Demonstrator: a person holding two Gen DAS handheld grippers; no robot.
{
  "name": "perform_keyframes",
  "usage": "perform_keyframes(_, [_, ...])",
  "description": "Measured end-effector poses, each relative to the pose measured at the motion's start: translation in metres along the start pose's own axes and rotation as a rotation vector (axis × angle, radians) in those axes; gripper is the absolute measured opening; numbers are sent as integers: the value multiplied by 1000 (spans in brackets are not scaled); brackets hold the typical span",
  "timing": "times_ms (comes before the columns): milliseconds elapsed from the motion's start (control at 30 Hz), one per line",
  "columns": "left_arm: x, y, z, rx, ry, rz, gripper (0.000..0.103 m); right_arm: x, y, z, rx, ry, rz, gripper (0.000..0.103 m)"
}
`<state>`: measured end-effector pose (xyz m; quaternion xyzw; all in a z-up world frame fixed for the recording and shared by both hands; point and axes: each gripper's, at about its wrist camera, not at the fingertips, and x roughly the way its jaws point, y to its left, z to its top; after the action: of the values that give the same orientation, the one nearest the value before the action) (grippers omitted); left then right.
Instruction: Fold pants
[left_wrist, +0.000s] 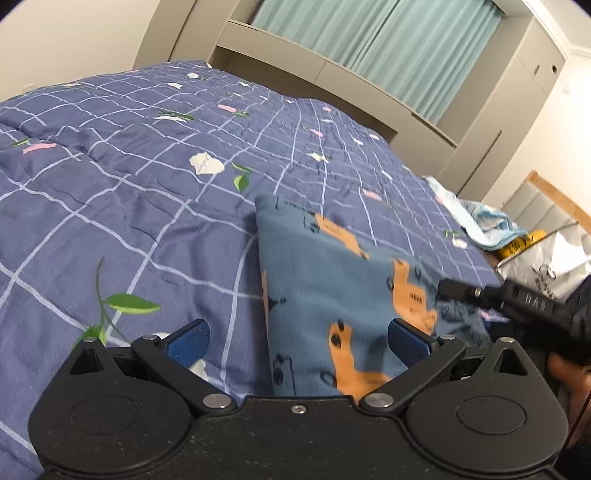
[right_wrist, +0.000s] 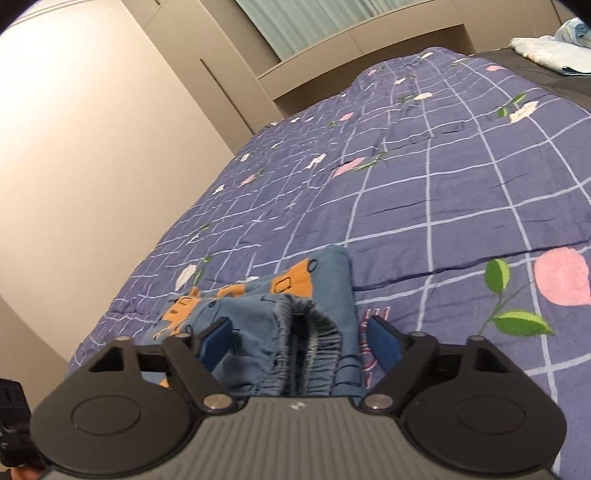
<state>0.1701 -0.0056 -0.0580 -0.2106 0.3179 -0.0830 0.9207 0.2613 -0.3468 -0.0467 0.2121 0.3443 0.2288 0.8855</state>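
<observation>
From the left wrist, the left gripper (left_wrist: 298, 338) hung with jaws spread, gripping nothing, over the near end of the pants (left_wrist: 332, 280), which lay partly folded on the bedspread (left_wrist: 129, 177). From the right wrist, the right gripper (right_wrist: 299, 338) straddled the bunched waistband (right_wrist: 306, 332), apparently unclamped; further folding seemingly remained.

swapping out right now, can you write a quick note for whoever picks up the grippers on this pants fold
Left gripper: jaws open, over the pants, holding nothing.
Right gripper: jaws open around the elastic waistband, pads not pressing.
The pants lie on the bedspread, already folded into a narrow bundle.
Left to do: probably grip the waistband and finish the last fold, then smooth it flat.
</observation>
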Motion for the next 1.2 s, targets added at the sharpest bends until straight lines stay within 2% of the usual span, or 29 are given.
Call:
perform_keyframes(533, [8,-7,3,10,30,35,102,0,3,-11,-25,-34,-25,77])
perform_keyframes(600, [7,-7,4,4,26,32,102,-2,4,-12,-27,-36,-32,67])
perform_keyframes(733, [6,-5,8,-18,13,28,98,-3,8,-13,-37,-33,-29,55])
perform_keyframes(900, [5,0,13,-43,18,16,91,-7,30,-15,-121,-50,-91,38])
perform_keyframes(1000, [7,0,13,-45,32,21,89,-8,49,-17,-205,-66,-156,32])
perform_keyframes(1200, [11,-3,14,-27,65,45,89,-11,73,-18,-304,-82,-224,29])
